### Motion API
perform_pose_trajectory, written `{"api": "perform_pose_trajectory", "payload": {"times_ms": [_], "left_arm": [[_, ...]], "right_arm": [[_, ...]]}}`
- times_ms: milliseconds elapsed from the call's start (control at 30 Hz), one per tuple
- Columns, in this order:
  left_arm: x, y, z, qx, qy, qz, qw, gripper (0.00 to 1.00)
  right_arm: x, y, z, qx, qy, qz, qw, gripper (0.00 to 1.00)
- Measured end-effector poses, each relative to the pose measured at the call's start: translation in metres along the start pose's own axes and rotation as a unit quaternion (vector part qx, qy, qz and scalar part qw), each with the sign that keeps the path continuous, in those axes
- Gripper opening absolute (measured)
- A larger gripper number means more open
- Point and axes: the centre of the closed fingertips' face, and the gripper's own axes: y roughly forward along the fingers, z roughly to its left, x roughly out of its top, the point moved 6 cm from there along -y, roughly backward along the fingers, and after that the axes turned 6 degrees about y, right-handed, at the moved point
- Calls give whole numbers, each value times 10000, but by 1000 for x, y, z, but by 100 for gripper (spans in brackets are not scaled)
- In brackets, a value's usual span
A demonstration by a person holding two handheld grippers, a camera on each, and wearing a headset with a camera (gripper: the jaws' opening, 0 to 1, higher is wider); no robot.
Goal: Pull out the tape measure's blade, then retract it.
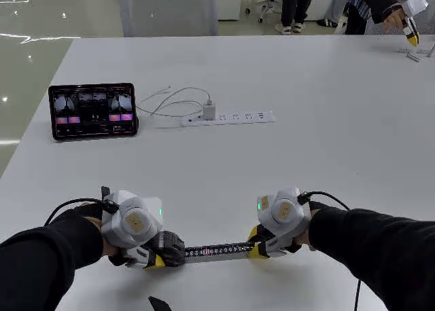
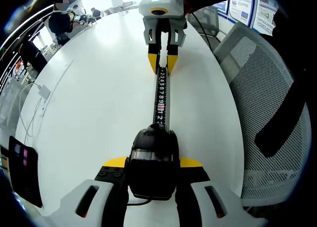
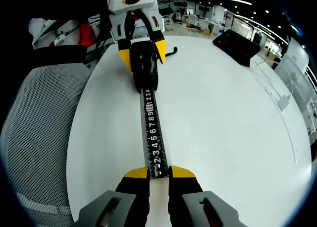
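Observation:
The black tape measure case [image 1: 170,248] rests on the white table [image 1: 285,141] near its front edge, and my left gripper [image 1: 155,259] is shut on it. Its blade [image 1: 217,251] runs out a short way to the right, flat along the table. My right gripper [image 1: 259,250] is shut on the blade's tip. In the left gripper view the case [image 2: 153,160] sits between the yellow tips of my left gripper [image 2: 153,163], with the blade [image 2: 160,95] reaching to the right gripper [image 2: 162,64]. In the right gripper view my right gripper [image 3: 158,173] pinches the blade [image 3: 151,133], which leads to the case [image 3: 144,63].
A tablet [image 1: 93,111] stands at the back left, beside a power strip [image 1: 234,117] with a white charger [image 1: 209,111] and looped cable. A grey mesh chair [image 2: 267,113] is close to the table's near edge. Another person's hand with a gripper [image 1: 408,19] works at the far right.

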Motion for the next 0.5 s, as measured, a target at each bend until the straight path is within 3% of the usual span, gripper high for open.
{"api": "perform_pose_trajectory", "payload": {"times_ms": [500], "left_arm": [[0,0,0,-2,-3,-7,10000,30]], "right_arm": [[-6,-4,0,-24,62,20,10000,9]]}}
